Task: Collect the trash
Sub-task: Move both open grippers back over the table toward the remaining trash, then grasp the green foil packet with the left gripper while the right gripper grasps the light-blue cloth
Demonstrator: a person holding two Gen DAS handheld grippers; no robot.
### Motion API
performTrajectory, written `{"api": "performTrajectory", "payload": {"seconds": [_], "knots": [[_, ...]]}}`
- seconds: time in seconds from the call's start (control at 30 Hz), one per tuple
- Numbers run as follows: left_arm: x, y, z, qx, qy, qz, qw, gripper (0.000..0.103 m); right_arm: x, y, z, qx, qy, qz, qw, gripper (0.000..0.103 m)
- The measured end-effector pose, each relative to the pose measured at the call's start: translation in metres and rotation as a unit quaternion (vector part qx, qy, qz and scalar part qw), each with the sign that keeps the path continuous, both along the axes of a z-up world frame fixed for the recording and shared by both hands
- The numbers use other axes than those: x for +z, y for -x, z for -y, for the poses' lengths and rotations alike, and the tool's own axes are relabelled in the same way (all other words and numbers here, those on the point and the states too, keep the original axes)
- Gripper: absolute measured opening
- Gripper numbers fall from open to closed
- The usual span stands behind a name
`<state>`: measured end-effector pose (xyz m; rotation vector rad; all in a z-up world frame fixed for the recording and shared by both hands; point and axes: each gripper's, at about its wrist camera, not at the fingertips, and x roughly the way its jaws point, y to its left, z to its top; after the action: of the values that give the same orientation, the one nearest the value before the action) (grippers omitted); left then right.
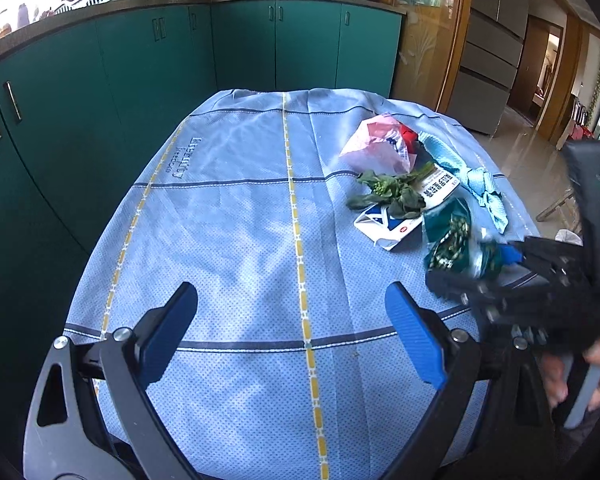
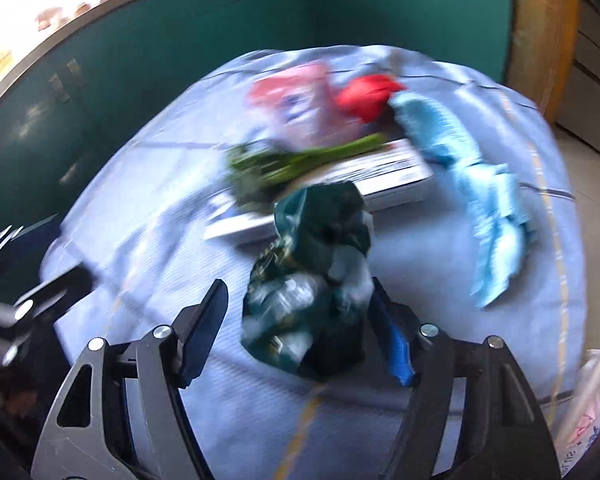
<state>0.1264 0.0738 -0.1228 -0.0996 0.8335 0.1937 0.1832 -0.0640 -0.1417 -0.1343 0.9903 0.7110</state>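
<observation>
Trash lies on the right side of a table covered with a blue cloth (image 1: 240,220): a pink plastic bag (image 1: 374,144), a red scrap (image 1: 408,136), green vegetable leaves (image 1: 392,194), a white carton (image 1: 404,216) and a crumpled light-blue wrapper (image 1: 472,176). My left gripper (image 1: 292,332) is open and empty above the near middle of the cloth. My right gripper (image 2: 300,312) holds a crumpled dark-green wrapper (image 2: 320,264) between its fingers; that wrapper also shows in the left wrist view (image 1: 452,240). The right wrist view is blurred.
Green kitchen cabinets (image 1: 100,100) run behind and left of the table, with pans on the counter. A fridge (image 1: 492,40) and a doorway stand at the right. A whitish bag (image 2: 588,400) hangs off the table's right edge.
</observation>
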Motion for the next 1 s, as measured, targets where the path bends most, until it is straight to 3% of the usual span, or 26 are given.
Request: {"api": "performTrajectory", "payload": {"seconds": [0.13, 0.23, 0.37, 0.6, 0.8, 1.0], "knots": [[-0.003, 0.002, -0.002, 0.002, 0.006, -0.004, 1.0000, 0.095, 0.013, 0.013, 0.003, 0.000, -0.014, 0.015, 1.000, 0.071], [-0.004, 0.001, -0.003, 0.001, 0.008, -0.007, 0.9999, 0.095, 0.026, 0.009, 0.019, -0.032, -0.028, 0.030, 0.999, 0.081], [-0.006, 0.000, -0.001, -0.004, 0.013, -0.009, 0.9999, 0.095, 0.033, -0.005, 0.043, -0.088, -0.015, 0.047, 0.995, 0.083], [-0.003, -0.002, 0.016, -0.039, 0.040, 0.000, 0.9984, 0.096, 0.022, -0.021, 0.079, -0.160, 0.002, 0.036, 0.987, 0.083], [-0.004, -0.003, 0.052, -0.097, -0.001, 0.006, 0.9953, 0.096, 0.014, -0.015, 0.095, -0.178, 0.009, 0.027, 0.984, 0.084], [-0.009, -0.003, 0.058, -0.108, 0.004, -0.001, 0.9941, 0.096, 0.008, -0.015, 0.095, -0.185, 0.021, 0.025, 0.982, 0.086]]}}
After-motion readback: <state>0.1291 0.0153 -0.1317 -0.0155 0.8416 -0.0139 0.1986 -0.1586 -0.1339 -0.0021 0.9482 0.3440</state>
